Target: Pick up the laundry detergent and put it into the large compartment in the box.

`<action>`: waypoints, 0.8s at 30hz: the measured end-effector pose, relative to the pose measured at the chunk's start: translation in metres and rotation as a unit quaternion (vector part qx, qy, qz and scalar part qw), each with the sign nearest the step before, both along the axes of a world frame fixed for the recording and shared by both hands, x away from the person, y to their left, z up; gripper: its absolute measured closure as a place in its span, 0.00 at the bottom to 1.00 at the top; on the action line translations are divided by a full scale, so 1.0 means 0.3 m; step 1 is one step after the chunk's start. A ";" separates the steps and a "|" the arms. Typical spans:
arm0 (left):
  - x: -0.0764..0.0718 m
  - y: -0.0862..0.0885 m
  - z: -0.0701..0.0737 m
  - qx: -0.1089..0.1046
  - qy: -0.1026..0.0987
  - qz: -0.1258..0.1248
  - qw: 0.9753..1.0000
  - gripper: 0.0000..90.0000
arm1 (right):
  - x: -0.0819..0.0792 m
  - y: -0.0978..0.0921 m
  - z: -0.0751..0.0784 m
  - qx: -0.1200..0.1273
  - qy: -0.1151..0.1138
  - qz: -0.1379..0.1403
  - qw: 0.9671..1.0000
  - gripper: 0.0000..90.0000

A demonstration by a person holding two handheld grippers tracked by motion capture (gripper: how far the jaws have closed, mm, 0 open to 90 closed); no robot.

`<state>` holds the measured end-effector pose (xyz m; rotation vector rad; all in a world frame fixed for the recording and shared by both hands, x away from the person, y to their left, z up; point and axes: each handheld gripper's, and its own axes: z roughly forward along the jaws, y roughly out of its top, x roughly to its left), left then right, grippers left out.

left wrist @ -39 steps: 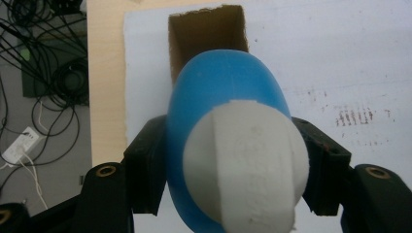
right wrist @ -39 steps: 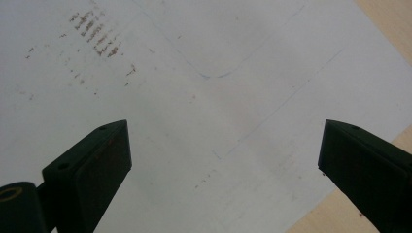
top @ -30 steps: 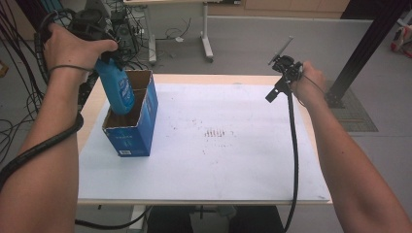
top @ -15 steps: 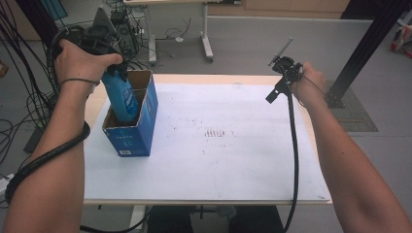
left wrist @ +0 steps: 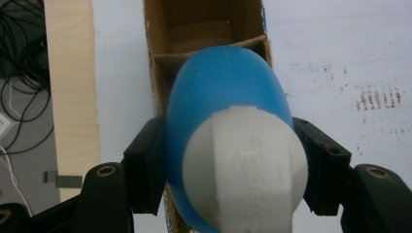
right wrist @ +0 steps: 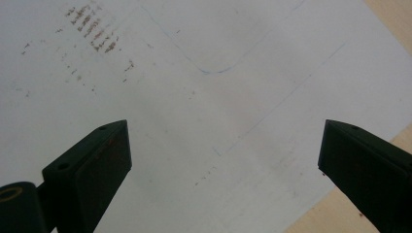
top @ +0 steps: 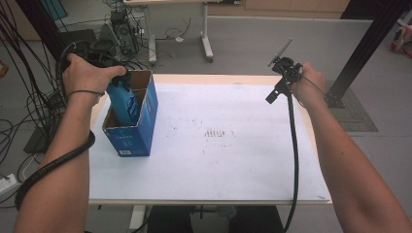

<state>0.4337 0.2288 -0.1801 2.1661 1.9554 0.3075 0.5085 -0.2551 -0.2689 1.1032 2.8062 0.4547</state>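
Over box (top: 130, 130), apparently gripped bottle (left wrist: 224, 104)

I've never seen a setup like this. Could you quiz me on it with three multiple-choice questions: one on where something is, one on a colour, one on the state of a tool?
1. Where is the open blue cardboard box?
A. On the person's left part of the white table
B. At the table's middle
C. On the floor

2. What colour is the cap of the blue plastic bottle?
A. Red
B. White
C. Black

3. How do the jaws of the right gripper stand?
A. Shut on a cloth
B. Shut on the bottle
C. Wide apart, holding nothing

Answers:
1. A: the high view shows the box by the table's left edge.
2. B: the left gripper view shows a white cap between the jaws of the left gripper.
3. C: the right gripper view shows bare table between its jaws.
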 end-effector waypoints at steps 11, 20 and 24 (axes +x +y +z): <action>0.005 0.007 -0.074 -0.006 0.011 0.000 1.000 0.42 | -0.001 -0.003 -0.008 -0.001 0.003 -0.003 1.000 0.05; 0.006 0.003 -0.127 0.005 0.018 -0.001 1.000 0.42 | -0.001 0.000 -0.014 -0.004 0.005 -0.002 1.000 0.05; 0.006 0.003 -0.141 0.004 0.020 -0.001 1.000 0.42 | -0.001 -0.003 -0.016 -0.002 0.005 -0.003 1.000 0.05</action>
